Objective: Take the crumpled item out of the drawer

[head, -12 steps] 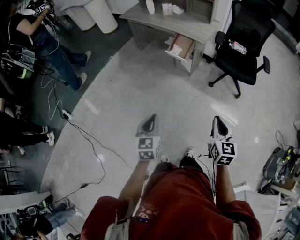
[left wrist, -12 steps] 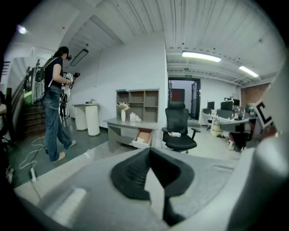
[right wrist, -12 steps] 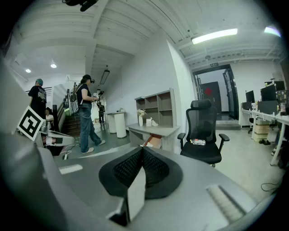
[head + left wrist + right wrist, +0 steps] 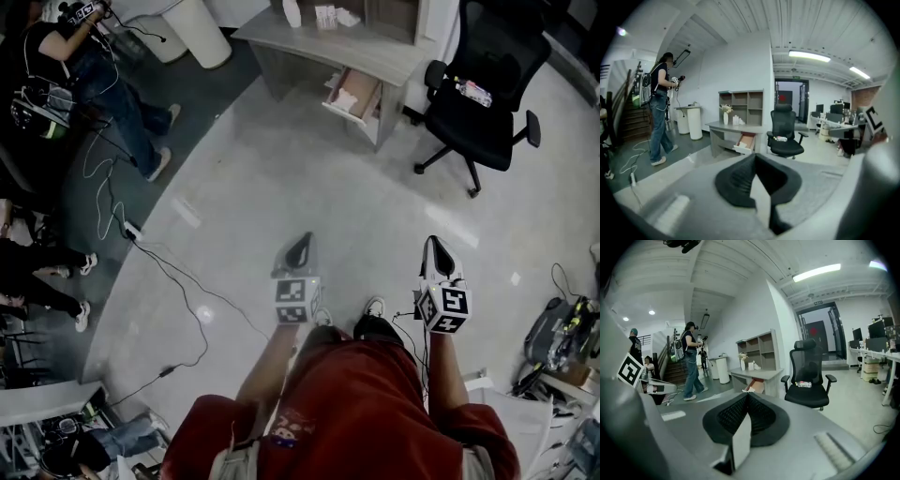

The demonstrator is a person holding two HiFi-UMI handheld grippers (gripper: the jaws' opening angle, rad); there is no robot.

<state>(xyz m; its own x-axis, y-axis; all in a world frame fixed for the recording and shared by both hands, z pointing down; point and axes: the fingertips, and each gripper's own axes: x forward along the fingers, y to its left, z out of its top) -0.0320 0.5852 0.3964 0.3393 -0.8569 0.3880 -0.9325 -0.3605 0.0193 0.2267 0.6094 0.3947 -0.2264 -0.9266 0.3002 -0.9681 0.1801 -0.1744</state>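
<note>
Far ahead, a grey desk (image 4: 349,49) has one drawer (image 4: 353,94) pulled open, with a pale crumpled item (image 4: 344,100) lying inside. The same open drawer (image 4: 745,142) shows small in the left gripper view, and the drawer (image 4: 754,386) also appears in the right gripper view. My left gripper (image 4: 300,247) and right gripper (image 4: 437,251) are held side by side over the floor, well short of the desk. Both are shut with nothing between the jaws, as seen on the left gripper (image 4: 755,158) and the right gripper (image 4: 747,397).
A black office chair (image 4: 483,84) stands right of the desk. A person (image 4: 89,70) stands at the far left near a white pedestal (image 4: 200,28). Cables (image 4: 159,262) trail across the floor on the left. Bags and gear (image 4: 562,333) lie at the right edge.
The desk and drawer sit slightly higher in the head view and both grippers slightly lower. The person at the left has shifted their feet. Both grippers stay shut.
</note>
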